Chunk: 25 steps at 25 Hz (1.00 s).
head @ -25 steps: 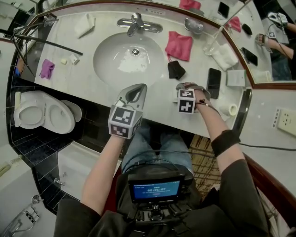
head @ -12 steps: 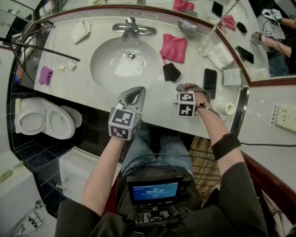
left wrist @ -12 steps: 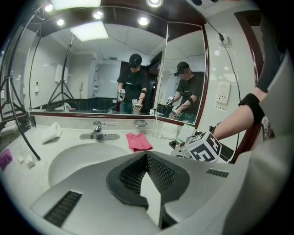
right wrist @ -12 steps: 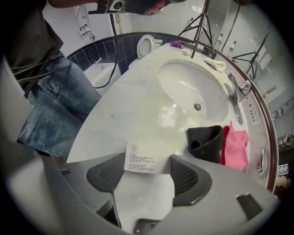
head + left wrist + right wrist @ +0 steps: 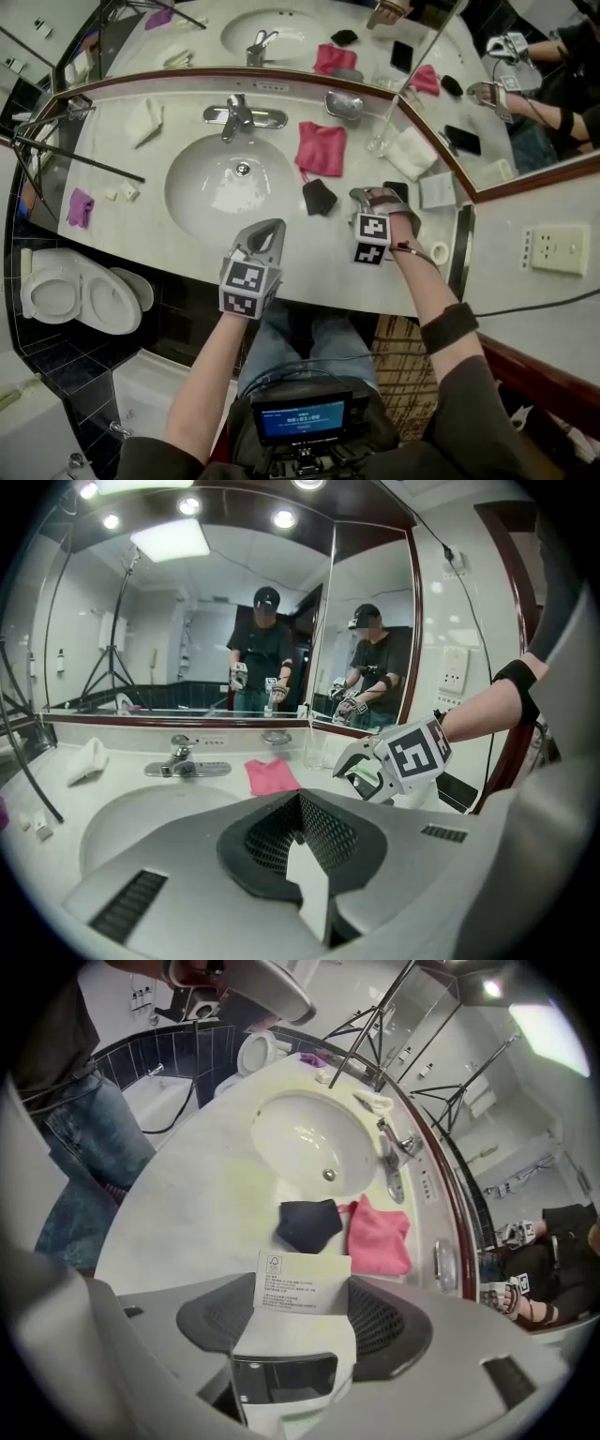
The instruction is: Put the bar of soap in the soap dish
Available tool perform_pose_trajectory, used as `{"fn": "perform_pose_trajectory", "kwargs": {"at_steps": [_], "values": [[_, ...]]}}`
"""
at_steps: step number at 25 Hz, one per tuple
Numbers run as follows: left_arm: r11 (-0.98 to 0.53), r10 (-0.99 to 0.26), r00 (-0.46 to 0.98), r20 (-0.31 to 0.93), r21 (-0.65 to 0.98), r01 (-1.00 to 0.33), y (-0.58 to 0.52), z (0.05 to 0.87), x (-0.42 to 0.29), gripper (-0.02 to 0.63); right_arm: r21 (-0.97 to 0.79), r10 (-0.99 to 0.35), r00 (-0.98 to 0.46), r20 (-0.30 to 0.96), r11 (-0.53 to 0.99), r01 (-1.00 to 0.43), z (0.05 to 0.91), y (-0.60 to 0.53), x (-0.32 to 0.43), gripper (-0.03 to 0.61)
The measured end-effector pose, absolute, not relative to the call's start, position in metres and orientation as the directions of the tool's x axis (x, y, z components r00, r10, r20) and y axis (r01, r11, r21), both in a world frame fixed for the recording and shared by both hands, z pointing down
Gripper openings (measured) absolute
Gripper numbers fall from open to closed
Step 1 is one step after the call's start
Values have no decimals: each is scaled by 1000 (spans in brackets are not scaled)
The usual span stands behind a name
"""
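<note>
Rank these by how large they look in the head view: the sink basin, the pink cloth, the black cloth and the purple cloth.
1. sink basin, clearly the largest
2. pink cloth
3. black cloth and purple cloth: both look about the same size, so I do not rank them against each other.

The tabletop [image 5: 309, 255] is seen as cream-white and the basin [image 5: 216, 202] as white, while a pink cloth [image 5: 321, 147], a black cloth [image 5: 319, 197] and a purple cloth [image 5: 80, 207] are shown. The left gripper [image 5: 267, 232] and right gripper [image 5: 370, 195] are coloured grey, with black meshed pads and black-and-white square markers. The soap box [image 5: 302, 1283] is seen as white with fine dark print, the soap dish [image 5: 344, 105] as silver.
</note>
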State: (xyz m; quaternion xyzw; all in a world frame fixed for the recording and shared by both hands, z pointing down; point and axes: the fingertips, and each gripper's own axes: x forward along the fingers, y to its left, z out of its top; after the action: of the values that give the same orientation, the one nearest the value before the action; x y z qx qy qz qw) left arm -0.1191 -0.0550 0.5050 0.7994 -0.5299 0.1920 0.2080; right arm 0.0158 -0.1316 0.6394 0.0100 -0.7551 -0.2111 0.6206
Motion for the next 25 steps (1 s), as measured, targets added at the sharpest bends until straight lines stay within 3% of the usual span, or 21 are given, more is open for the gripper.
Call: {"fn": "perform_pose_trajectory", "kwargs": {"at_steps": [11, 25], "values": [[-374, -787, 378, 487, 110, -921, -118, 499, -114, 0, 586, -551, -278, 786, 809, 52, 580, -243, -6, 322], [-375, -805, 377, 458, 98, -922, -187, 512, -130, 0, 691, -691, -254, 677, 715, -103, 574, -371, -34, 322]]}}
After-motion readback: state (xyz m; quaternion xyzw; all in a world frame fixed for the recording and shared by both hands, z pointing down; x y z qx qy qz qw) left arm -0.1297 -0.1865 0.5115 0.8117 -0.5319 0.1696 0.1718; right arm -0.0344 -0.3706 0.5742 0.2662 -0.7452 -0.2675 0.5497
